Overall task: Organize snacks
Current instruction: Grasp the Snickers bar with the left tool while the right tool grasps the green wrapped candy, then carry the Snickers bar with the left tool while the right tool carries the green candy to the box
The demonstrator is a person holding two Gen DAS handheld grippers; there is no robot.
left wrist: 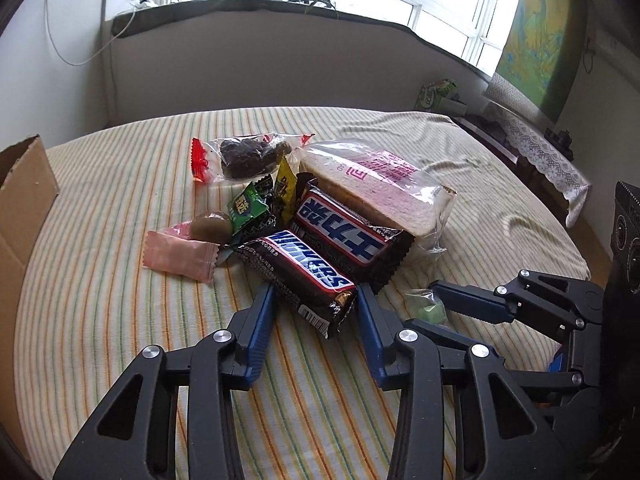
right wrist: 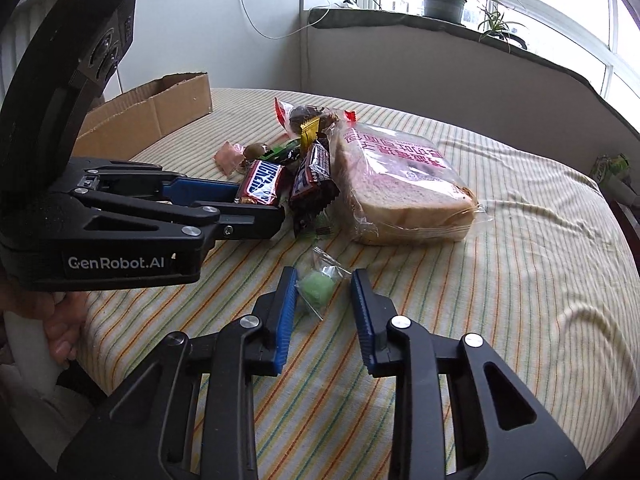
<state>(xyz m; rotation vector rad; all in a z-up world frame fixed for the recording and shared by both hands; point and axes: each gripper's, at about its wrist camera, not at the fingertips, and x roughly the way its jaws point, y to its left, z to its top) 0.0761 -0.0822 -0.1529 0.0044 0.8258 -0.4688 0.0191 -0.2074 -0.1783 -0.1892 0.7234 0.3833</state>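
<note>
Pickup step: I'm clamping the left gripper (left wrist: 316, 300) on the near chocolate bar (left wrist: 298, 276) at the snack pile's front edge, and pinching the right gripper (right wrist: 324, 286) on the green candy (right wrist: 317, 287) beside it. Next I'm lifting both toward the cardboard box (right wrist: 160, 110).

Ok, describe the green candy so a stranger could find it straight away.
Start at the striped bedspread and find the snack pile around the bagged bread. The green candy lies apart from that pile on its near side, between the right gripper's blue fingers. It is the only pale green lump in a clear wrapper; the rest wear printed or pink wrappers.
</note>
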